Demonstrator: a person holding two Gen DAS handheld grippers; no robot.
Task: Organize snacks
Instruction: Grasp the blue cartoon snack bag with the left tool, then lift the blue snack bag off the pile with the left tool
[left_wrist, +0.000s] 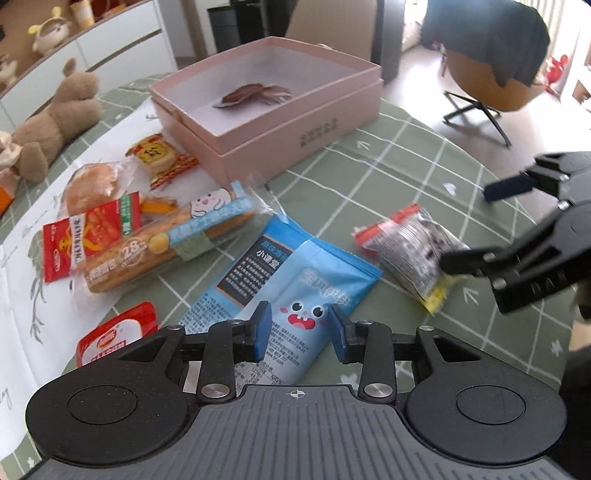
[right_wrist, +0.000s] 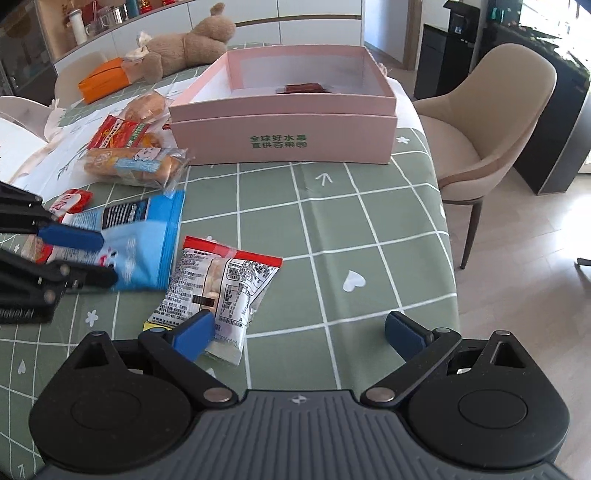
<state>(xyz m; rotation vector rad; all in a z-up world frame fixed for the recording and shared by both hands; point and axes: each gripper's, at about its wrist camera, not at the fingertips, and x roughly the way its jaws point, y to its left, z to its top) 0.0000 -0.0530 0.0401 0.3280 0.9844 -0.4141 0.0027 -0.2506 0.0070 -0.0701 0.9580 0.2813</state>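
**Two grippers over snack packets near the pink box**

While the pink cardboard box (right_wrist: 284, 122) is sitting open on the green checked tablecloth (right_wrist: 369, 229) with a dark reddish snack (left_wrist: 255, 95) lying inside it, the left gripper (left_wrist: 298, 332) is hovering with its jaws narrowly parted around the flat blue pouch with a cartoon face (left_wrist: 295, 280), on the near side of that box. The right gripper (right_wrist: 298, 334) is spreading its jaws wide, holding nothing, its left finger overlapping the clear white-and-red printed packet (right_wrist: 221, 284) lying just beside the pouch. Wrapped breads (right_wrist: 135, 166) are lying left of the box.
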